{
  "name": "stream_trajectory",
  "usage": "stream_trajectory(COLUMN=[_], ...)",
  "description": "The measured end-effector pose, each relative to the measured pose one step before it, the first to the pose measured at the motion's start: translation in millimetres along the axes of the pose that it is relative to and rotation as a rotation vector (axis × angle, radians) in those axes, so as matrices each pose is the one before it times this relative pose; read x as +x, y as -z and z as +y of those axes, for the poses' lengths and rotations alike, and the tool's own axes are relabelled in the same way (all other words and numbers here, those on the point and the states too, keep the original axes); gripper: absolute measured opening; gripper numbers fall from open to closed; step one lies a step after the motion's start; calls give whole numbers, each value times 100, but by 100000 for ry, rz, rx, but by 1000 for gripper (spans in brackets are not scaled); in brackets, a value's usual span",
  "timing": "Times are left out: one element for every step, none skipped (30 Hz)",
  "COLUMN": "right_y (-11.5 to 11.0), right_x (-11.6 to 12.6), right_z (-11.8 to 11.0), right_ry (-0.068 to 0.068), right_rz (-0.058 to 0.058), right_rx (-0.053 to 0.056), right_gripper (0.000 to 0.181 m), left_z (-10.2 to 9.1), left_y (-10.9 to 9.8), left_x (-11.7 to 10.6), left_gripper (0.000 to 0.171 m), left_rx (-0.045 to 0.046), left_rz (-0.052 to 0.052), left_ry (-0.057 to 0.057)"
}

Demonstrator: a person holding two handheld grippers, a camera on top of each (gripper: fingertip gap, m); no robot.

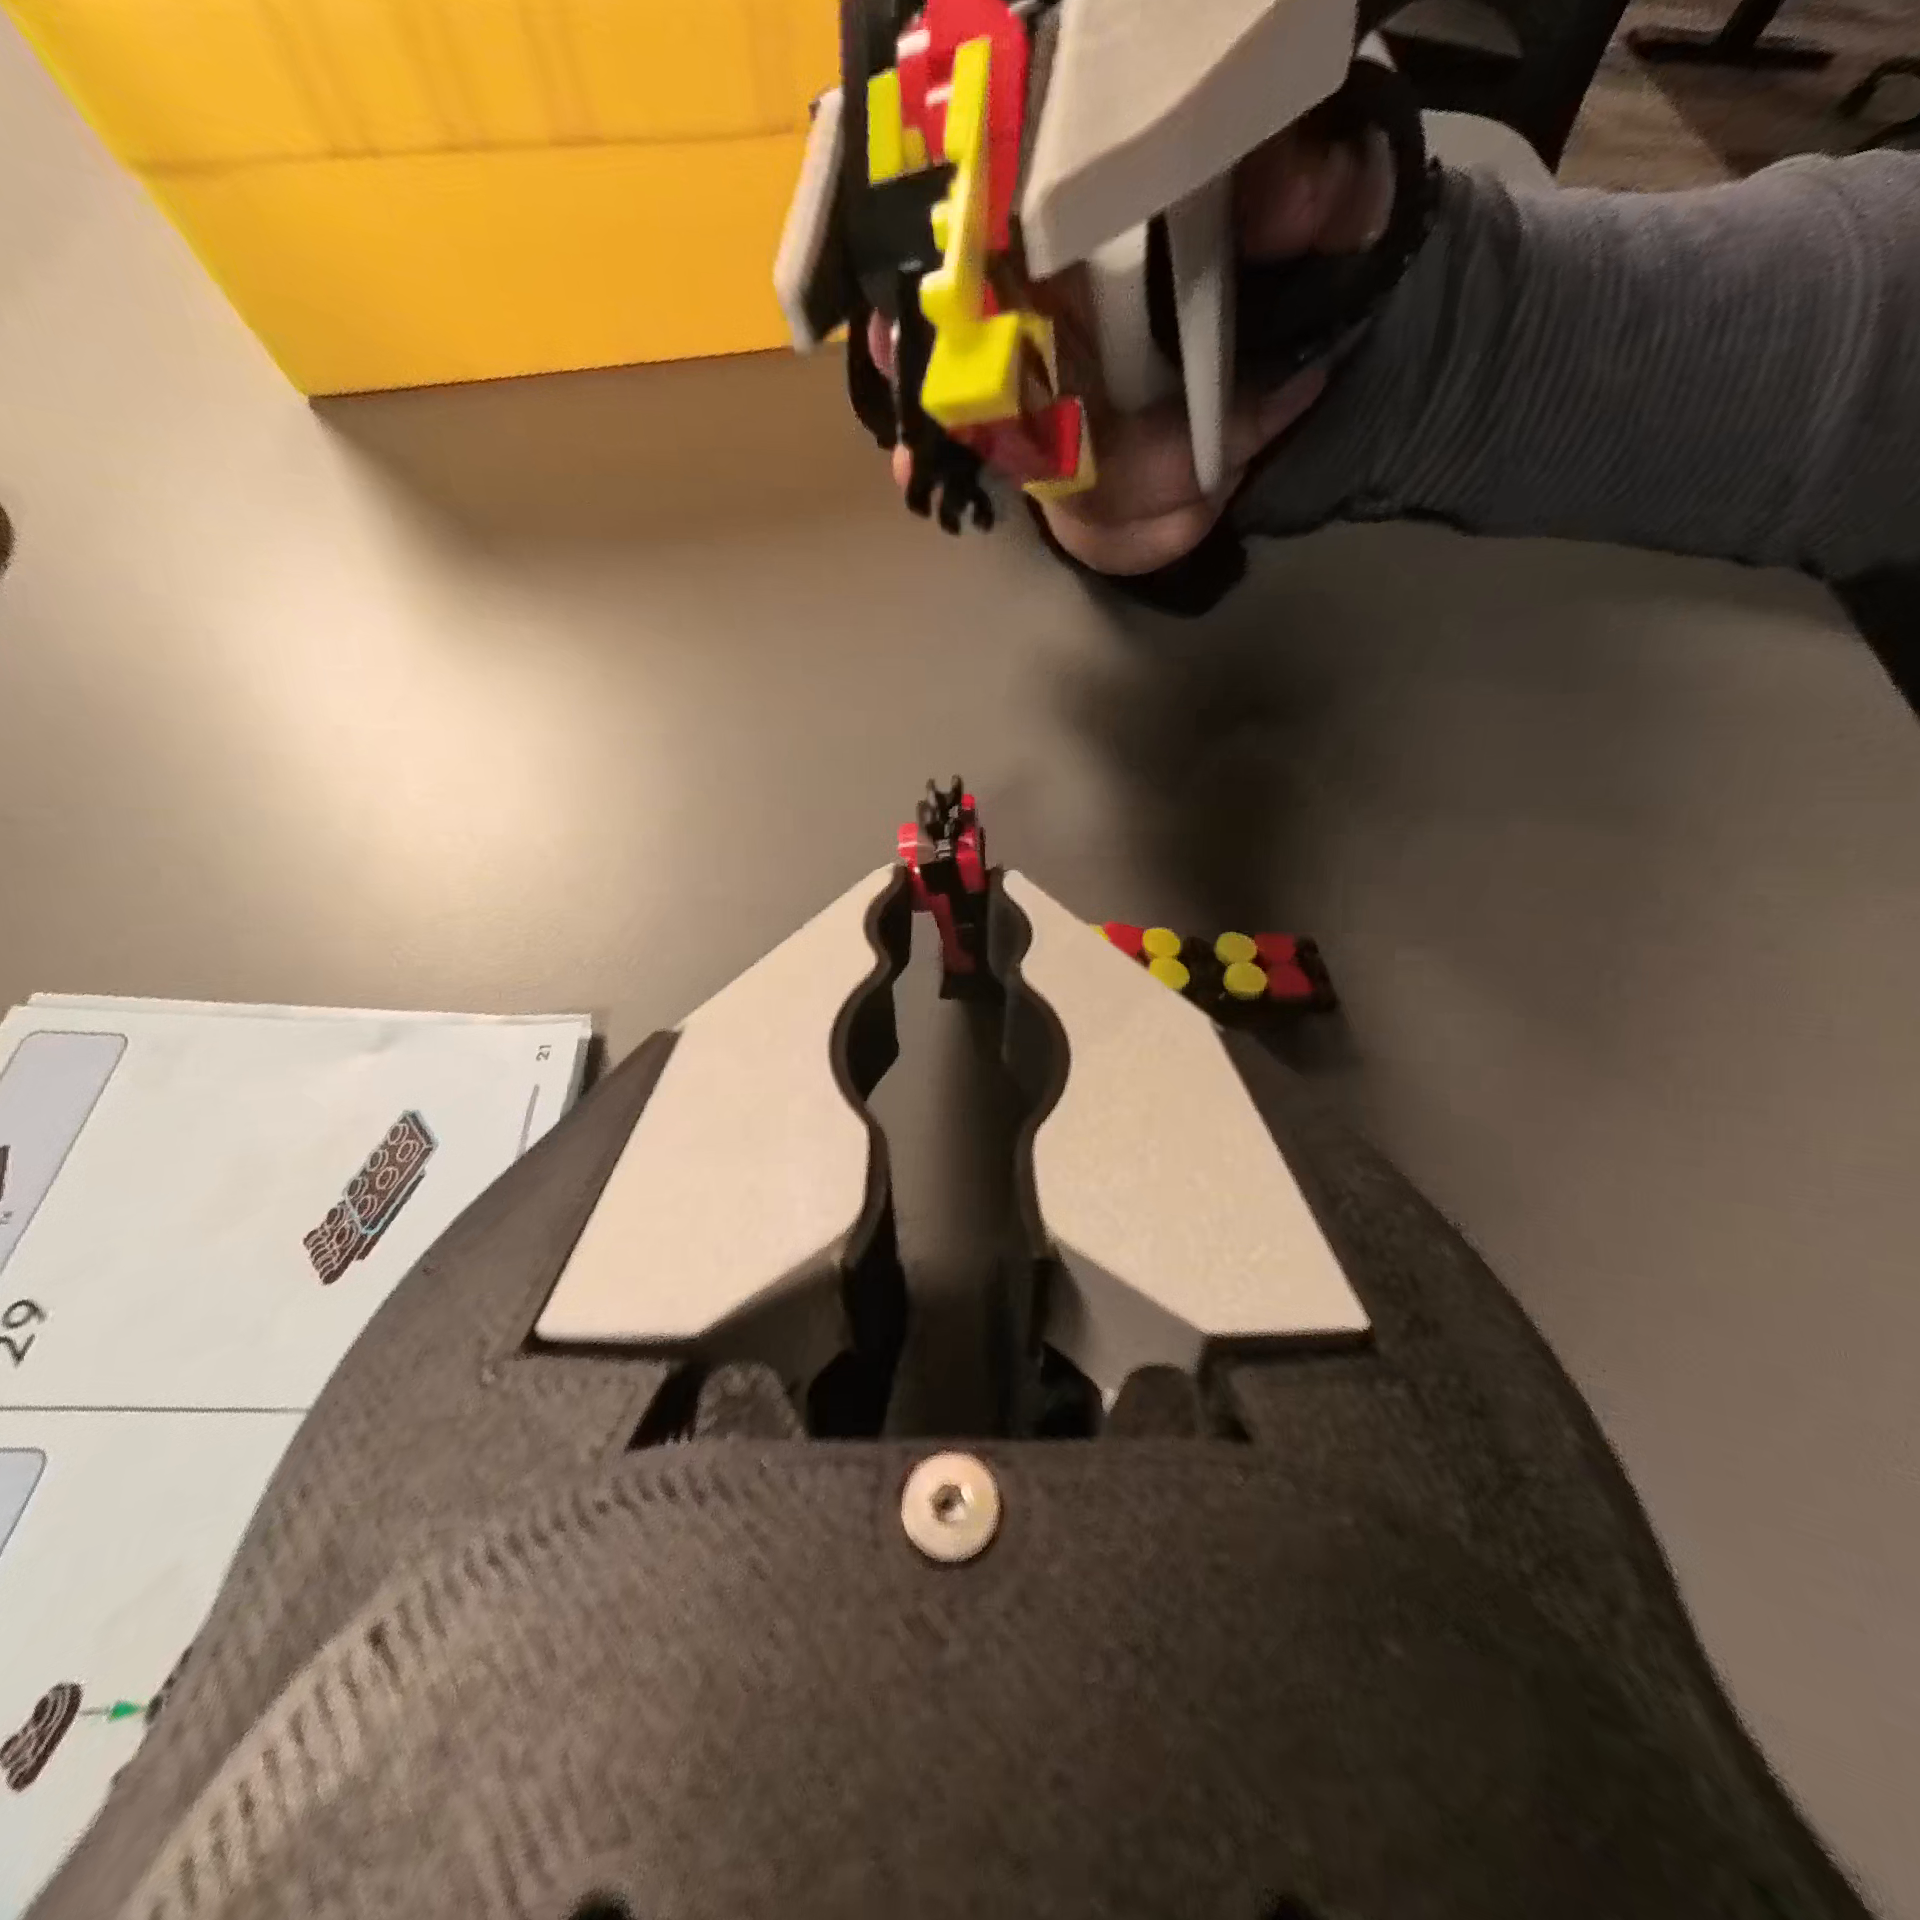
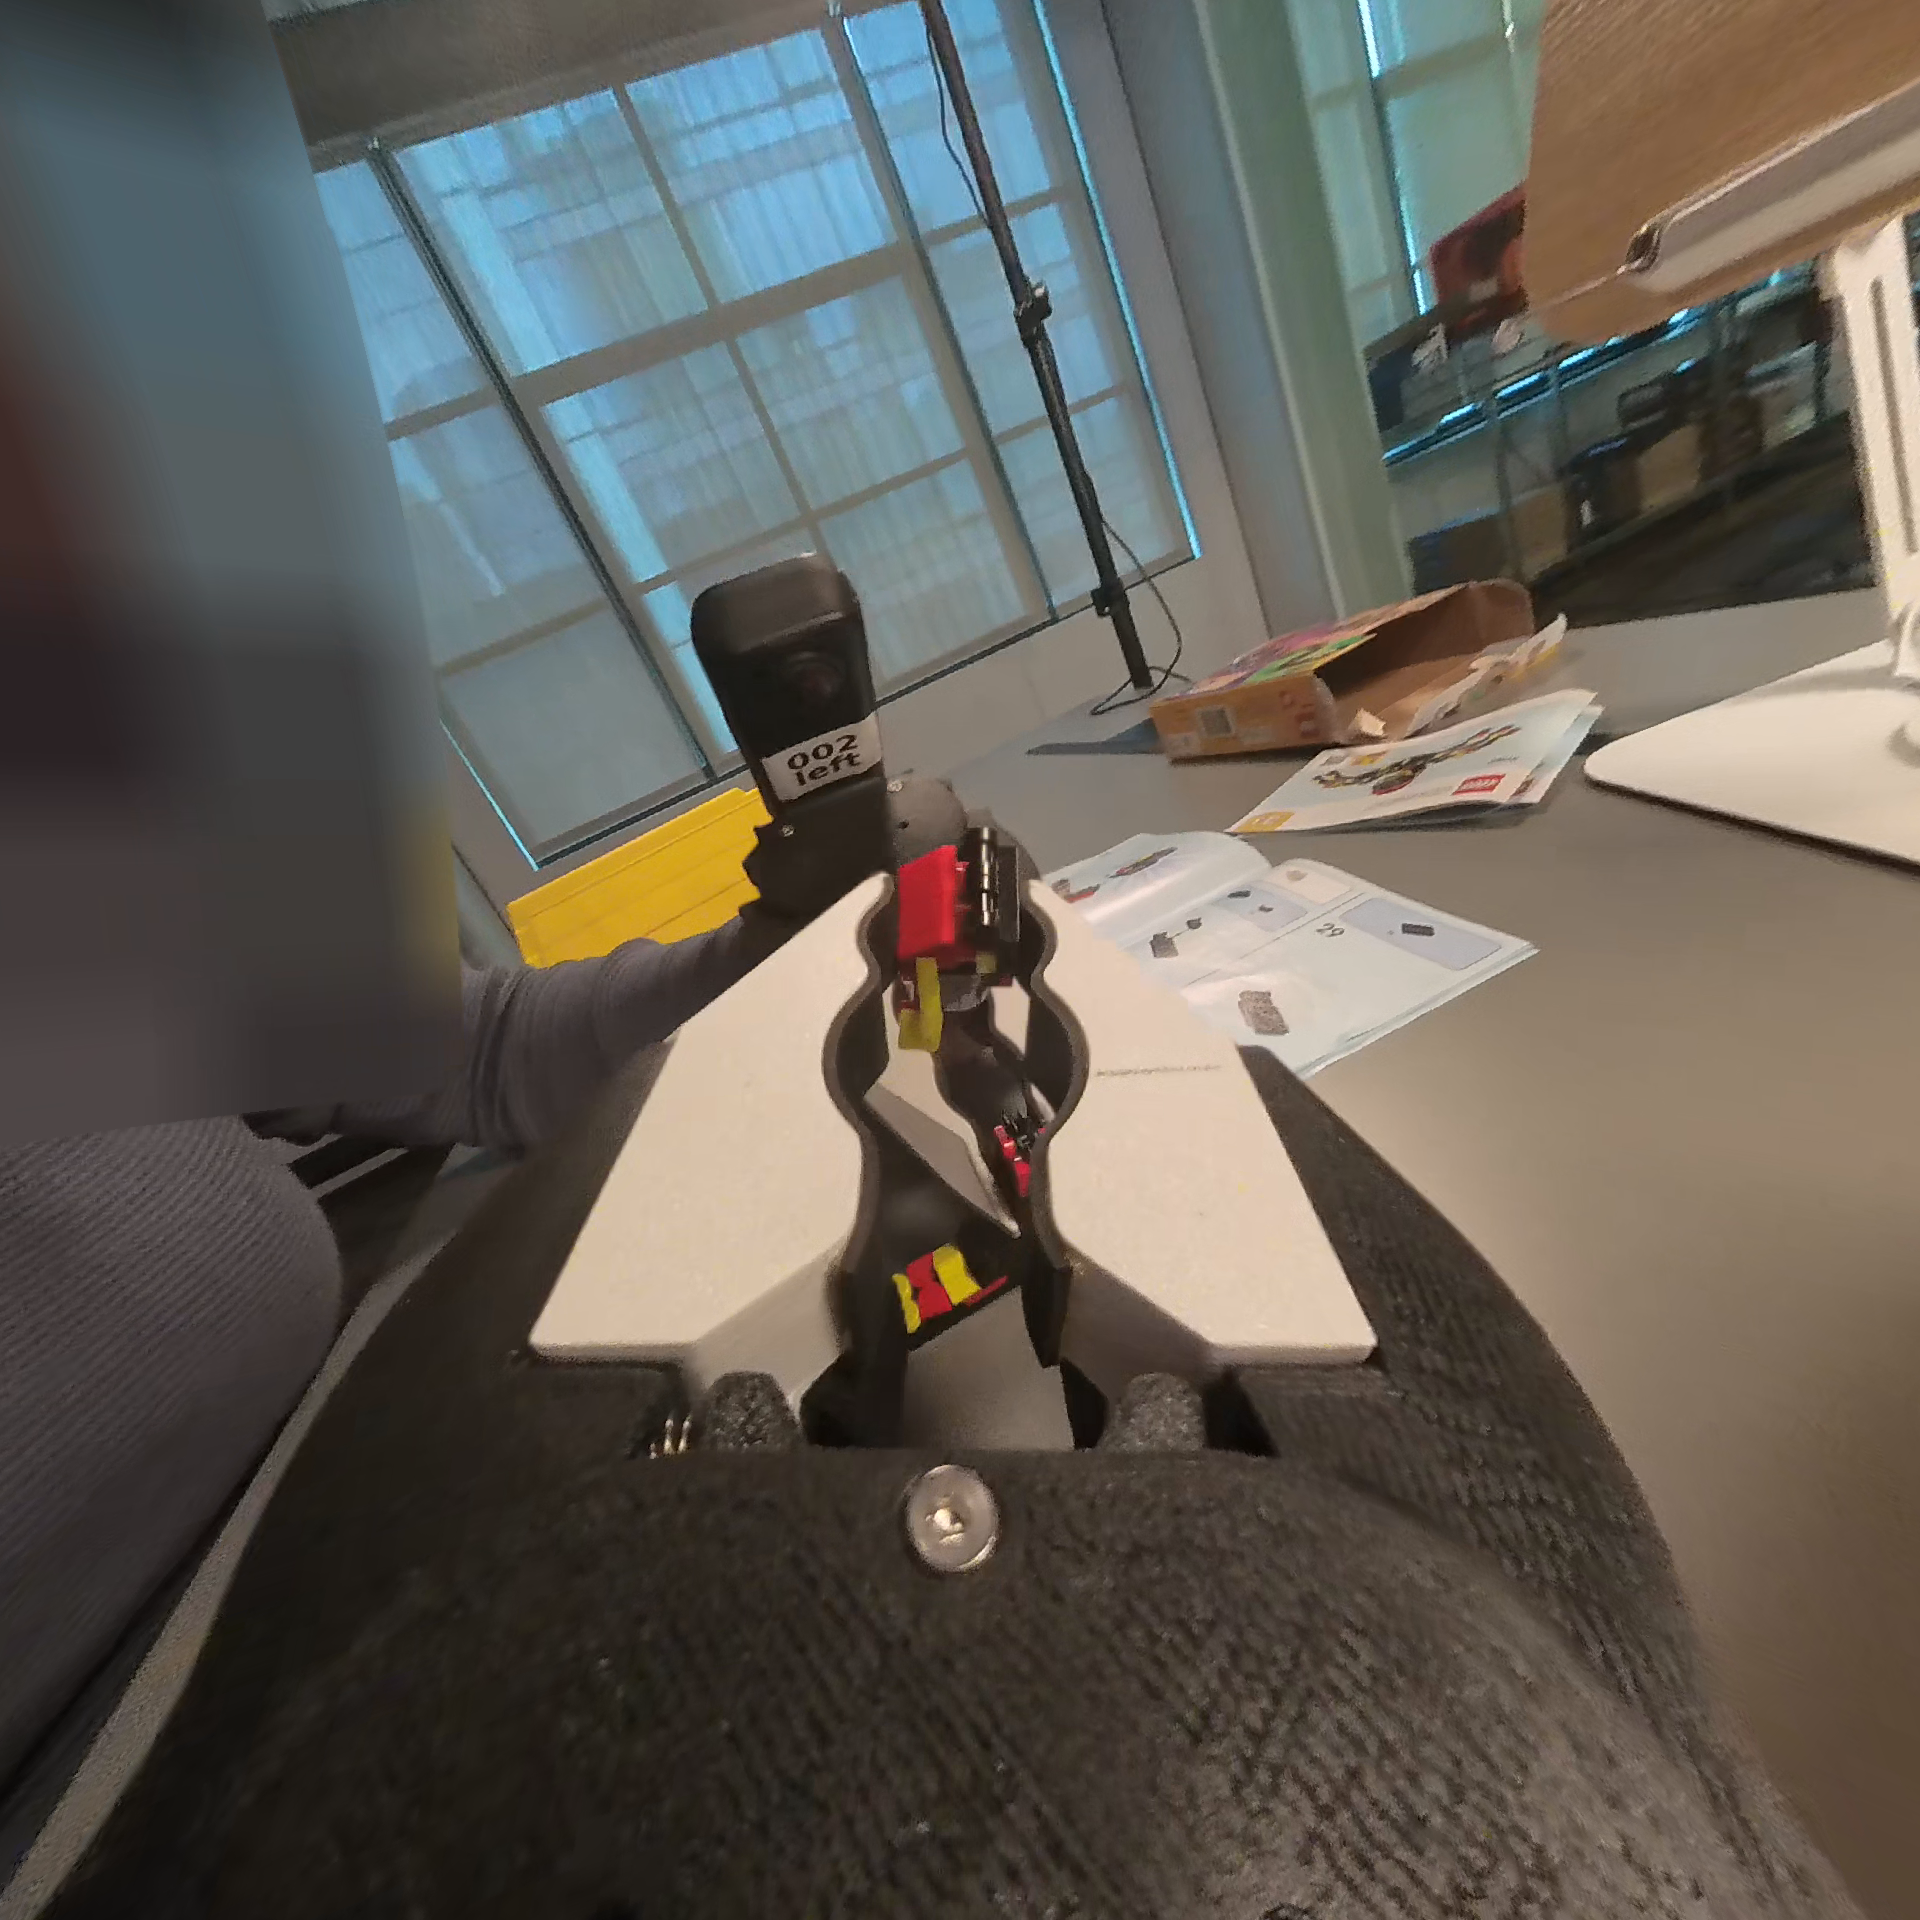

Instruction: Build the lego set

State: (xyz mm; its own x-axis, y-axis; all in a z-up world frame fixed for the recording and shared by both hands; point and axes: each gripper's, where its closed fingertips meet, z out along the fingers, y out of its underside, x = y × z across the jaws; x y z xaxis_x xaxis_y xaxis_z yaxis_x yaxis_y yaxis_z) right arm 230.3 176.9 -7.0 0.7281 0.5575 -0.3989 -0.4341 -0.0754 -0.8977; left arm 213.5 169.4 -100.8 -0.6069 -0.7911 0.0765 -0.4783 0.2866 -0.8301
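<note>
My left gripper (image 1: 948,896) is shut on a small red and black lego piece (image 1: 943,868) and holds it above the grey table. My right gripper (image 2: 956,909) is shut on a larger red, yellow and black lego assembly (image 2: 940,904). In the left wrist view this assembly (image 1: 966,260) hangs high and ahead, with a black clawed end pointing down toward the small piece. A black plate with red and yellow round tiles (image 1: 1236,966) lies on the table just right of my left fingers. It also shows between my right fingers (image 2: 940,1283).
An open instruction booklet (image 1: 260,1195) lies left of my left gripper and also shows in the right wrist view (image 2: 1299,935). A yellow box (image 1: 468,177) stands at the far left. A second booklet (image 2: 1434,769), a torn cardboard box (image 2: 1351,675) and a white stand base (image 2: 1766,769) sit farther off. About 9 cm separates my left fingertips from my right.
</note>
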Motion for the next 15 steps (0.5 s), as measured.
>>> stream_trajectory(right_y=[65,47,16,6,6,23,7,4,0,-1,10,4,5,3,5], right_x=[1,12,-9,-9,9,-2,-25,-7,-1,1,-12,-23,-20,-16,-17], right_z=[-148,-118,-57,-6,-22,-35,-3,13,-1,-1,8,-3,-16,1,1], right_ry=[868,695,404,130,162,180,46,8,0,-18,-51,-90,-131,-184,-164], right_rz=[463,438,141,2,154,92,-73,-84,-7,13,-47,-108,-116,-129,-120], right_rx=[1152,969,425,78,198,263,60,-25,5,9,10,89,148,93,29], right_gripper=[20,20,20,20,20,20,20,20,20,20,20,19,19,19,19], left_z=[21,60,104,137,144,134,104,101,106,38,28,118,96,16,12], left_y=[27,54,74,53,50,54,57,63,75,110,116,79,65,94,78], left_x=[-53,-45,-94,-98,-123,-96,-79,-86,-45,31,179,300,162,70,76], left_gripper=[13,14,14,14,15,15,16,16,17,17,17,18,18,18,20], left_rx=[37,-102,-349,-537,-611,-613,-446,-466,-459,22,22,-606,-437,96,187], left_rz=[-1535,-1635,-2253,-2478,-2893,-3064,-3065,-3379,-3010,-2499,-961,398,-10,-315,-108], left_ry=[-976,-919,-766,-932,-1022,-1247,-1527,-1438,-1474,-1260,-818,-66,583,430,276])
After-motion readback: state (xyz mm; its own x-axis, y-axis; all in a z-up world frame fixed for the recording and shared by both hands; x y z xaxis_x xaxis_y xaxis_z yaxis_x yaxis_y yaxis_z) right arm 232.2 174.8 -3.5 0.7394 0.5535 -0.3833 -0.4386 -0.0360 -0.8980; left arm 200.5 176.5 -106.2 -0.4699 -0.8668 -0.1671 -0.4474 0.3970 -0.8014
